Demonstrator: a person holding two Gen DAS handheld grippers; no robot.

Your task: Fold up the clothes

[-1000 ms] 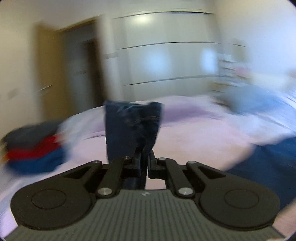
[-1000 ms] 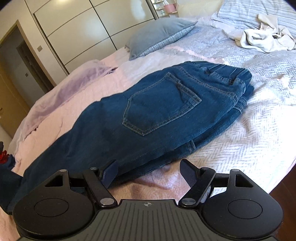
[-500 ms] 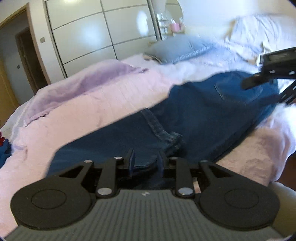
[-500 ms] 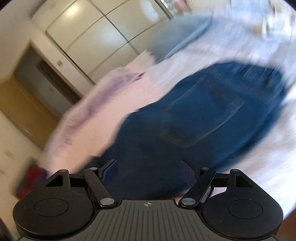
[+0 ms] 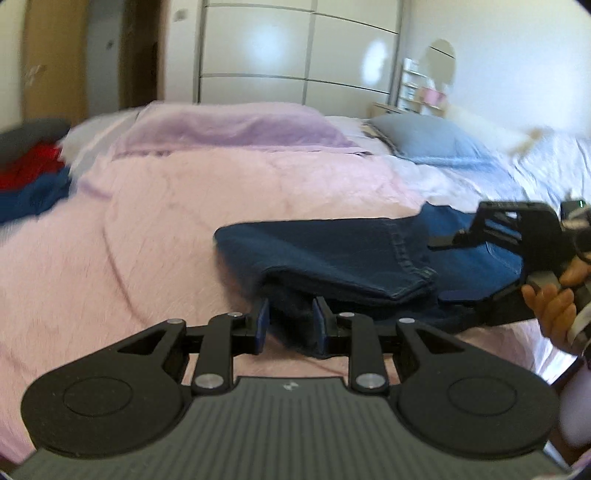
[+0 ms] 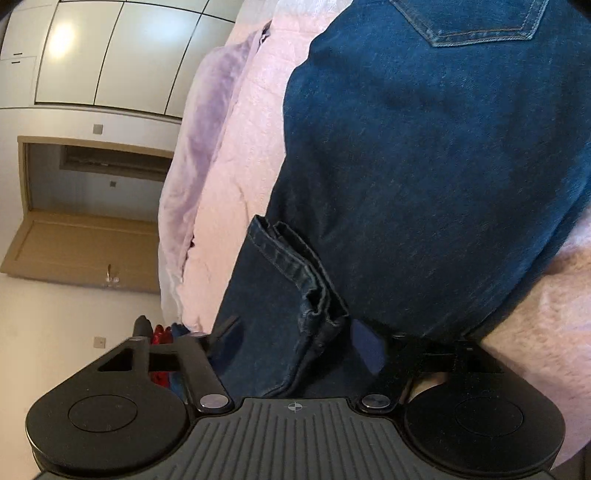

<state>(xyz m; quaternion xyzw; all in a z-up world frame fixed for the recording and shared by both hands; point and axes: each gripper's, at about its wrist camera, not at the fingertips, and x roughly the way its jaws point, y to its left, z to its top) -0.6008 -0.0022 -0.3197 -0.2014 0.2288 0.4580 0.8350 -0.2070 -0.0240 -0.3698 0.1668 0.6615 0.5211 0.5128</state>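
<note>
- Jeans [image 5: 332,254], dark blue, lie folded over on the pink bedspread [image 5: 184,229].
- Left gripper [image 5: 289,325] stands partly apart, denim bunched between its blue pads; whether they press I cannot tell.
- Right gripper [image 6: 295,343] has just been closing, jaws wide around the folded hem [image 6: 295,269].
- A hand [image 5: 554,302] holds that gripper.

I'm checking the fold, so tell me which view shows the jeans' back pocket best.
Right wrist view: the back pocket shows its stitched lower point sharply at the top edge, on the jeans. The left wrist view shows the jeans blurred and side-on, with the right gripper covering that end.
</note>
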